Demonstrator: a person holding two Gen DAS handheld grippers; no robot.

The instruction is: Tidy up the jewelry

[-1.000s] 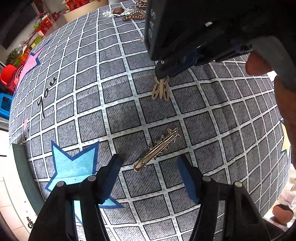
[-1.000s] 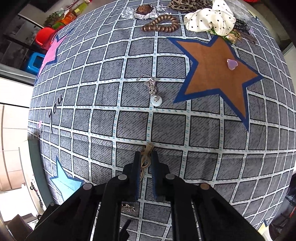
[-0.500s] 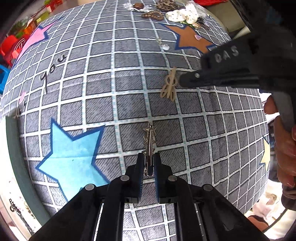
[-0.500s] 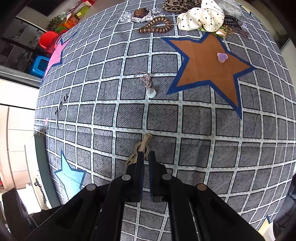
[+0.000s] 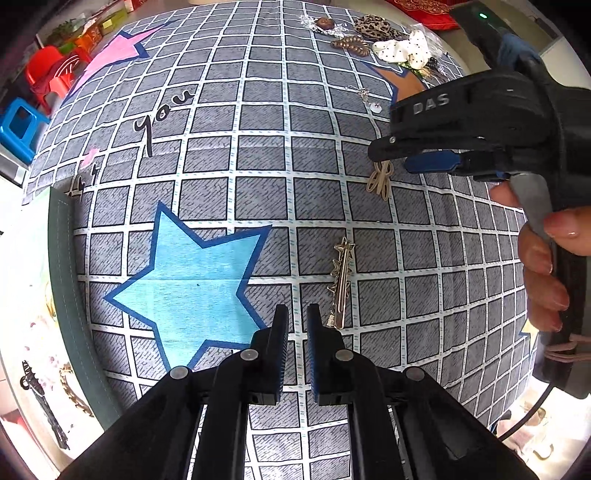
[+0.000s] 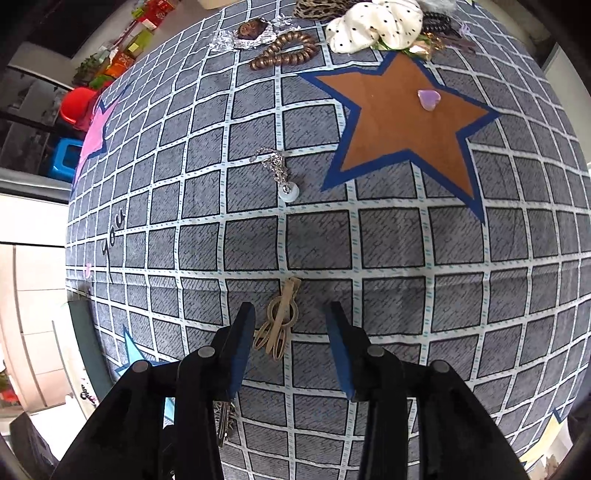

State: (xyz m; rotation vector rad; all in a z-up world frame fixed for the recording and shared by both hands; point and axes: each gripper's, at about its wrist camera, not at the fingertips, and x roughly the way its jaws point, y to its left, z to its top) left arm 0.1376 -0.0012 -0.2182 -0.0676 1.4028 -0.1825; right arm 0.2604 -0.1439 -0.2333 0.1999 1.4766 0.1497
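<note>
A gold star-topped hair clip (image 5: 341, 284) lies on the grey checked cloth, just right of my left gripper (image 5: 295, 314), which is shut with nothing between its fingers. A tan loop-shaped hair clip (image 6: 279, 323) lies flat on the cloth between the fingers of my right gripper (image 6: 290, 321), which is open. The same tan clip (image 5: 380, 181) shows in the left wrist view under the right gripper's tips. A silver chain with a white ring pendant (image 6: 282, 177) lies further out.
A blue star patch (image 5: 192, 280) is left of my left gripper. An orange star patch (image 6: 402, 122) carries a pink heart stone (image 6: 428, 99). A bronze coil tie (image 6: 286, 50), a polka-dot scrunchie (image 6: 373, 24) and foil-wrapped item (image 6: 251, 33) lie at the far edge.
My left gripper has slid left off the gold clip, which now lies beside it. My right gripper has opened and released the tan clip onto the cloth.
</note>
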